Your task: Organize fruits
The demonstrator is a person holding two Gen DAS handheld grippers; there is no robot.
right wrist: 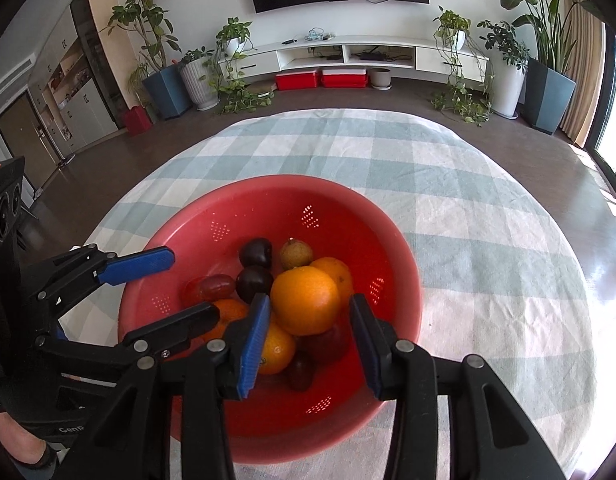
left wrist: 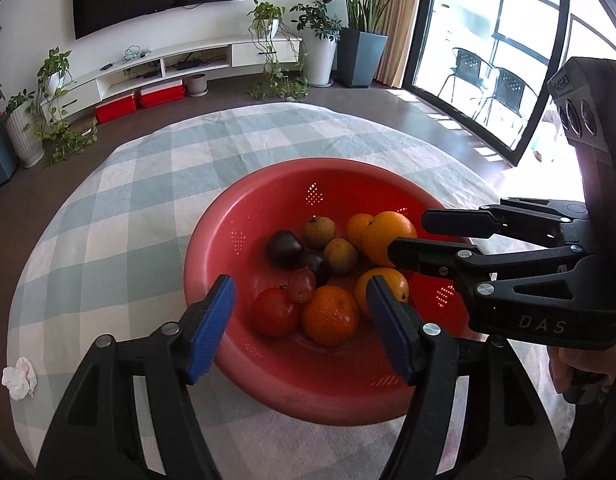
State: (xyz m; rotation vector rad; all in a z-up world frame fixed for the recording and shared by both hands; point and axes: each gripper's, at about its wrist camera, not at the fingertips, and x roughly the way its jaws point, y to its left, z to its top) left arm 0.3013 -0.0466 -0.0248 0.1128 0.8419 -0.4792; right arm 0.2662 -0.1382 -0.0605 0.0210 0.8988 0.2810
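In the right wrist view, the blue-padded left hand-held gripper covers part of a small orange mandarin in the red perforated plastic colander. A large round orange hides most of a second orange behind it, and a dark red fruit below sits in shadow, its kind unclear. In the left wrist view, the black right hand-held gripper overlaps the big orange's right side. The checked-cloth worktop is cut off at the bottom edge.

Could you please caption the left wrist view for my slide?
Left tongs open above a red colander of mixed fruit, right tongs alongside.
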